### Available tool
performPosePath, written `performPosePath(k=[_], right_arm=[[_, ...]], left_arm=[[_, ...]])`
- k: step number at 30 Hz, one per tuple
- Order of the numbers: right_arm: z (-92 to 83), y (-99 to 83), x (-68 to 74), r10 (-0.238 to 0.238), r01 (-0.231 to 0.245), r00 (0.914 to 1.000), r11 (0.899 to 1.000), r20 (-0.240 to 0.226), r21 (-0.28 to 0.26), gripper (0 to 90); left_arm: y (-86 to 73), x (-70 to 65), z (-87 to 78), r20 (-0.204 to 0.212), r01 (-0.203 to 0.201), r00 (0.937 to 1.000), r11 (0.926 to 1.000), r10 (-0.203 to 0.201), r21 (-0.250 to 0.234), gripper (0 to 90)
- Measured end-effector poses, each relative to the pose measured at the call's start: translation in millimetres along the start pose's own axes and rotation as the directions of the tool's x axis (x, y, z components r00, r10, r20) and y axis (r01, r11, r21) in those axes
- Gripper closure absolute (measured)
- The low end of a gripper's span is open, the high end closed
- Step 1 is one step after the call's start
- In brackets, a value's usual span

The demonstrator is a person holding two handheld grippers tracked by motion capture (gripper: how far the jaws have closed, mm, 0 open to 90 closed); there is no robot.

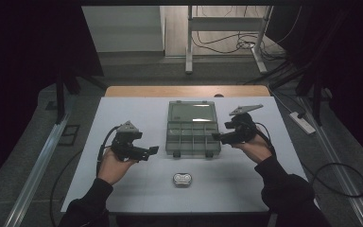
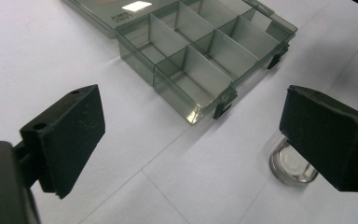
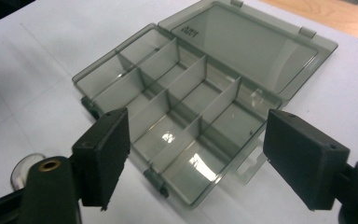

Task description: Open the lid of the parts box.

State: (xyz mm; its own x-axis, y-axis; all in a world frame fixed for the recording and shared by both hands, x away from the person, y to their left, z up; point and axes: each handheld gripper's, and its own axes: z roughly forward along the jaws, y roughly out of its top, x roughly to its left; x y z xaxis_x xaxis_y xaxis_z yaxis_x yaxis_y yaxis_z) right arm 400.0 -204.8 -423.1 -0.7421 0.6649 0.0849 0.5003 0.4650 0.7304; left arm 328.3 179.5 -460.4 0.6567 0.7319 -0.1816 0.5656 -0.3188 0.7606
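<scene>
A grey see-through compartment box (image 1: 192,139) lies on the white table (image 1: 137,189) with its lid (image 1: 192,112) folded flat behind it, and its compartments look empty. My left gripper (image 1: 153,150) hovers just left of the box, jaws wide apart with nothing between them. My right gripper (image 1: 216,136) is at the box's right edge, also open and empty. The left gripper view has the open jaws (image 2: 193,100) facing the box's front corner (image 2: 205,70). In the right gripper view the open jaws (image 3: 198,126) frame the box (image 3: 186,112). A small clear round piece (image 1: 182,179) lies in front of the box.
The clear round piece (image 2: 291,165) sits partly behind the left gripper's right jaw, and also low at the left (image 3: 25,168) in the right gripper view. A wooden strip (image 1: 187,91) runs along the table's far edge. On the floor are a power strip (image 1: 302,123) and cables (image 1: 340,179).
</scene>
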Motion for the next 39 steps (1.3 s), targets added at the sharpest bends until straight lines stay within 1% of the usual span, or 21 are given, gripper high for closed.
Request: performPosePath(k=[4,6,10,12,13,17,20,26,31,35,39], right_arm=[[-3.2,-7.0,4.0,-0.017,0.017,0.9998,1.000,-0.004,0.007,17.8],[-5.2,-11.0,6.3,-0.026,0.026,0.9996,1.000,-0.008,0.010,14.4],[-9.0,-17.3,9.6,-0.037,0.037,0.9993,0.999,-0.008,0.010,9.2],[-11.4,-20.6,10.9,-0.039,0.039,0.9992,0.999,-0.004,0.008,7.3],[-13.7,-23.2,11.8,-0.032,0.032,0.9995,0.999,-0.001,0.001,4.9],[-19.7,-29.2,13.6,-0.020,0.020,0.9998,1.000,0.002,-0.008,0.0],[-24.5,-34.8,14.9,-0.016,0.016,0.9998,1.000,0.014,-0.007,0.0],[-35.5,-46.7,16.6,-0.009,0.010,0.9997,1.000,0.023,-0.012,0.0],[-43.8,-57.1,17.7,-0.004,0.004,0.9995,1.000,0.033,-0.011,0.0],[-49.1,-64.8,18.4,-0.002,0.002,0.9990,1.000,0.045,-0.007,0.0],[-55.5,-71.6,18.2,0.006,-0.005,0.9984,1.000,0.056,-0.008,0.0]], left_arm=[[-5.4,-0.1,-6.6,-0.011,0.002,0.9999,1.0000,-0.002,-0.003,5.0],[-7.5,-0.4,-8.8,-0.011,0.005,0.9999,1.0000,-0.005,-0.006,3.8],[-11.5,-1.9,-13.6,-0.014,-0.002,0.9999,1.0000,0.002,-0.008,2.5],[-14.4,-3.2,-16.3,-0.023,-0.009,0.9997,0.9999,0.009,-0.006,2.0],[-15.3,-3.5,-17.2,-0.026,-0.011,0.9996,0.9999,0.011,-0.007,1.3],[-20.9,-4.9,-22.0,-0.041,-0.019,0.9990,0.9998,0.019,-0.004,0.0],[-26.6,-4.8,-26.3,-0.053,-0.023,0.9983,0.9997,0.023,-0.006,0.0],[-35.6,-4.9,-35.1,-0.058,-0.009,0.9983,0.9997,0.008,-0.021,0.0],[-43.1,-6.6,-42.4,-0.061,-0.004,0.9982,0.9998,0.003,-0.019,0.0],[-47.9,-8.8,-47.8,-0.072,-0.007,0.9974,0.9998,0.006,-0.019,0.0],[-52.6,-9.9,-52.4,-0.081,0.003,0.9967,0.9998,-0.004,-0.018,0.0]])
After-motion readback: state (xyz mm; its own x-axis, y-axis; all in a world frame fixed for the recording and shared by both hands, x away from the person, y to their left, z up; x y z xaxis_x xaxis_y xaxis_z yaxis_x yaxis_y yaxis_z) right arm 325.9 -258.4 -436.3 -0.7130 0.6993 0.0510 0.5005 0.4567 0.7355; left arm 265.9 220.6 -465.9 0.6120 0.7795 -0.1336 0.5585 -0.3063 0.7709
